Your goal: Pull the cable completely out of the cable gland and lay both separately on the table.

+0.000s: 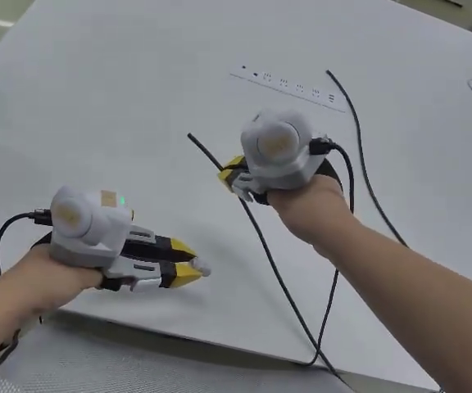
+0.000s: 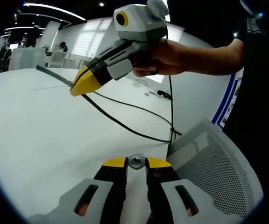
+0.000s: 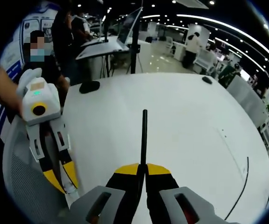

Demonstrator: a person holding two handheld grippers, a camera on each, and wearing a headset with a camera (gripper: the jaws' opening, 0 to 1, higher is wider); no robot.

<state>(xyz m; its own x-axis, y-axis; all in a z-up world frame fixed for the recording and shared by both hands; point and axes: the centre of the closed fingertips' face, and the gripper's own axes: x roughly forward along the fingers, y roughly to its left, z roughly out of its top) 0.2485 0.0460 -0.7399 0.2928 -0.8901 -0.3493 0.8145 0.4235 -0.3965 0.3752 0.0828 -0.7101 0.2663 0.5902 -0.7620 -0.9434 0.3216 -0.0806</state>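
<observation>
— How do the fingers stand?
— On the left gripper (image 1: 193,270) the fingers (image 2: 115,164) are pinched on the cable gland (image 2: 136,161). On the right gripper (image 1: 226,177) the fingers (image 3: 129,170) are closed tight on the cable (image 1: 256,233).
— And the setting, biggest things first?
— A white table (image 1: 138,98) takes up most of the head view, with a mesh chair back (image 2: 209,172) just off its near edge. The left gripper sits low at the near left, close by that edge. The right gripper is held higher, farther in and to the right.
— The cable?
— Black, and out of the gland. Its free end juts from the right jaws toward the far left, up off the table. The rest trails to the near right and drops over the edge.
— Anything smaller?
— A white power strip (image 1: 289,84) lies on the far side, with a second black lead (image 1: 359,143) running past its right end. Smallest is the gland, a little grey ring between the left tips, apart from the cable. Whether it touches the table, I cannot tell.
</observation>
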